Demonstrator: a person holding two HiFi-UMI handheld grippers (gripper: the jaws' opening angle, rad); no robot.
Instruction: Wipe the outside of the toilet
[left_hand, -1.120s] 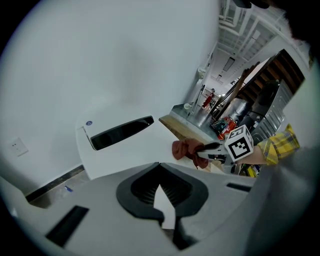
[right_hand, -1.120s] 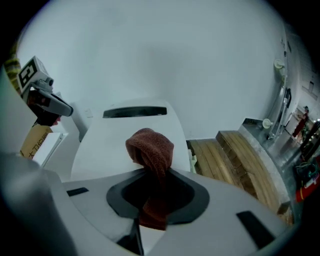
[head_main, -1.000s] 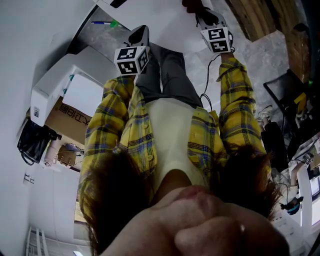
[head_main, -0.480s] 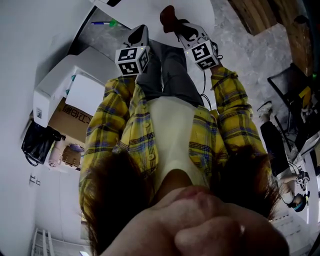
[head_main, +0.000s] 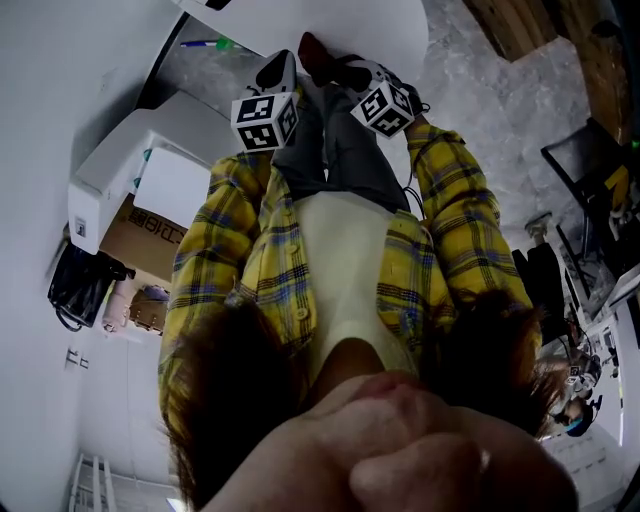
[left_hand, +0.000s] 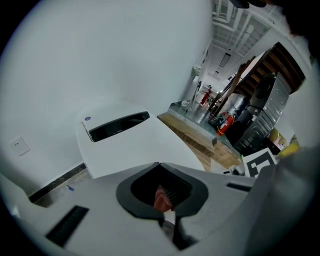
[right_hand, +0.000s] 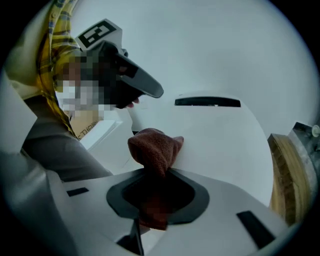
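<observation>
Over the white toilet lid (right_hand: 220, 135), the right gripper (right_hand: 156, 175) clamps a rust cloth (right_hand: 152, 145); the left gripper (left_hand: 162, 195) is closed, with a white wall (left_hand: 100, 60) behind.

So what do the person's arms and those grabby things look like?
The left sleeve and right sleeve are yellow plaid with blue and dark lines. The left gripper and right gripper are smooth light grey shells with a dark grey collar round the tongs and black slots. Each carries a white cube with black square markers: left cube, right cube.
</observation>
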